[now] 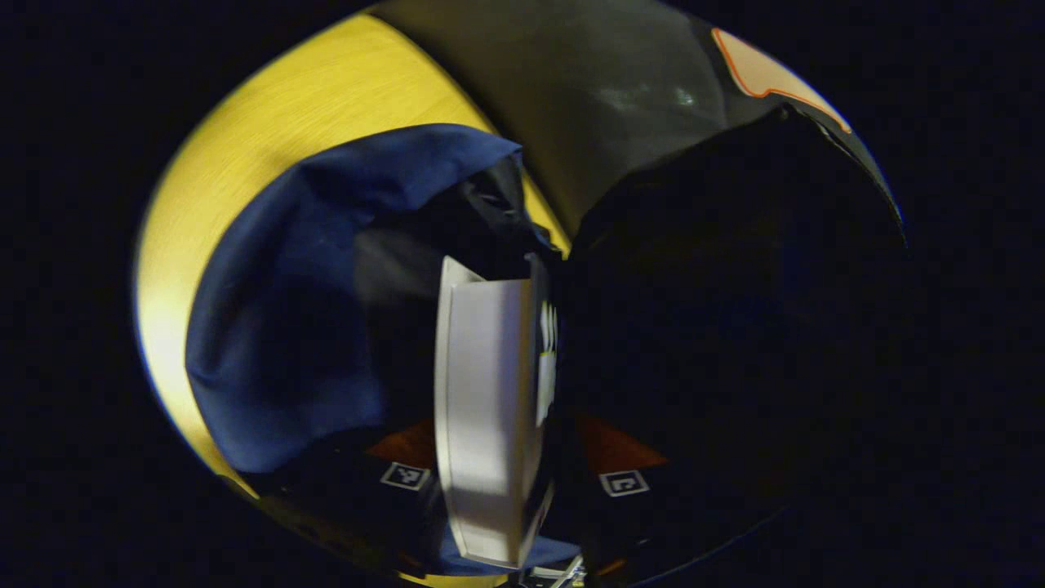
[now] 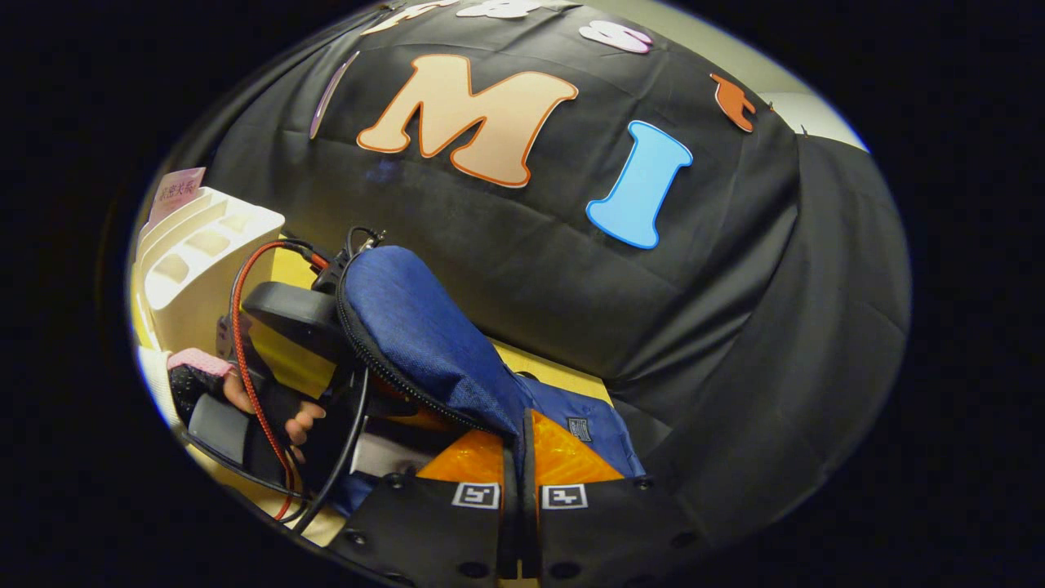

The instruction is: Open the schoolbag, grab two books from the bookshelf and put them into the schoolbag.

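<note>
Schoolbag (image 2: 424, 343) on the yellow desk (image 1: 269, 139): my right tongs (image 2: 520, 482) pinch its blue flap open while my left tongs (image 1: 498, 490) lower a gripped book (image 1: 486, 392) into the mouth — next, release it deep inside.

The setting was a staged recording booth rather than a lived-in room. Black cloth (image 2: 571, 269) hung in loose folds as the back wall, with a strip of pale plain wall (image 2: 804, 106) showing above its top edge. In front of the cloth stood a yellow wood-grain tabletop (image 1: 269, 139) — dressed like a study corner — carrying a white slotted bookshelf (image 2: 200, 265) and a blue schoolbag (image 2: 424, 335). Red and black cables (image 2: 245, 359) trailed across the table by the bookshelf.
</note>
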Available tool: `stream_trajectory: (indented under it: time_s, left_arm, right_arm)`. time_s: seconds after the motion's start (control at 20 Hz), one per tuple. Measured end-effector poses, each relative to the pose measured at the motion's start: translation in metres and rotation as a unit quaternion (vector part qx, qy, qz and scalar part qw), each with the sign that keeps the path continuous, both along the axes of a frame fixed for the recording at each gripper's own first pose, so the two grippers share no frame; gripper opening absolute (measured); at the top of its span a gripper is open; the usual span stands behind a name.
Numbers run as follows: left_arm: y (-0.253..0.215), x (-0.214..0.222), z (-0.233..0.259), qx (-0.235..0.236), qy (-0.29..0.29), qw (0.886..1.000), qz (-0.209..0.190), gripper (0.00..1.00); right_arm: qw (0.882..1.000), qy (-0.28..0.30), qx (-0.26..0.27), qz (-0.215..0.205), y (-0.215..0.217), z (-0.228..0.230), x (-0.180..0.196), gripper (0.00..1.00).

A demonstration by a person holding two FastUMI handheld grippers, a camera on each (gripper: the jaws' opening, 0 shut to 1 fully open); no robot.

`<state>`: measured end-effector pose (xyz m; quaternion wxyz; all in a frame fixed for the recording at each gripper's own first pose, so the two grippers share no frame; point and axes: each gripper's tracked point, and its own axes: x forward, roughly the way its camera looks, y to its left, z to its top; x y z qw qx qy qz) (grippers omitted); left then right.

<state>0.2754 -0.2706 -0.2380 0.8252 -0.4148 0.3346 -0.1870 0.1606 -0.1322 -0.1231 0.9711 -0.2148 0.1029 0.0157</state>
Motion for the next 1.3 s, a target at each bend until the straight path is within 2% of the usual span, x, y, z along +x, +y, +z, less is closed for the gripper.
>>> stream_trajectory:
  time_s: [0.05,0.1,0.15,0.2,0.3,0.35,0.45,0.6,0.75,0.95,1.1,1.25,1.3]
  left_arm:
    - [0.002,0.000,0.001,0.005,0.001,1.000,0.007,0.73]
    - [0.007,-0.003,0.005,0.011,-0.001,1.000,0.011,0.70]
    - [0.007,-0.005,0.008,0.018,-0.001,1.000,0.013,0.79]
    - [0.009,-0.009,0.012,0.030,0.002,0.999,0.015,0.81]
    - [0.018,-0.019,0.015,0.080,0.009,0.997,0.018,0.95]
    - [0.023,-0.028,0.016,0.117,0.015,0.993,0.020,0.97]
    - [0.021,-0.046,0.021,0.157,0.015,0.987,0.009,0.97]
    - [0.026,-0.079,0.041,0.168,0.012,0.986,-0.013,0.97]
    - [0.038,-0.109,0.061,0.204,0.010,0.979,-0.031,0.96]
    - [0.071,-0.145,0.084,0.305,0.025,0.951,-0.045,0.95]
    - [0.084,-0.175,0.109,0.332,0.050,0.940,-0.064,0.95]
    - [0.115,-0.201,0.128,0.375,0.070,0.921,-0.076,0.95]
    - [0.123,-0.209,0.133,0.375,0.079,0.920,-0.079,0.91]
  right_arm:
    - [1.000,0.002,-0.001,0.000,0.000,-0.001,0.000,0.03]
    - [1.000,0.004,-0.001,0.000,0.000,-0.001,0.000,0.05]
    - [1.000,0.005,-0.001,-0.001,-0.001,-0.001,0.000,0.05]
    - [1.000,0.006,0.001,-0.002,-0.002,-0.002,0.000,0.05]
    - [1.000,0.013,0.006,-0.007,-0.002,-0.004,-0.001,0.05]
    - [1.000,0.015,0.006,-0.009,-0.001,-0.004,-0.001,0.07]
    - [1.000,0.022,0.004,-0.010,-0.003,-0.006,-0.001,0.05]
    - [1.000,0.027,0.006,-0.014,-0.003,-0.009,-0.002,0.05]
    - [0.999,0.029,0.007,-0.015,-0.004,-0.009,-0.001,0.05]
    - [0.999,0.038,0.005,-0.018,-0.003,-0.014,-0.002,0.05]
    - [0.999,0.041,0.001,-0.017,-0.005,-0.013,-0.002,0.05]
    - [0.999,0.042,0.001,-0.015,-0.005,-0.013,-0.003,0.05]
    - [0.999,0.042,0.002,-0.015,-0.005,-0.013,-0.003,0.07]
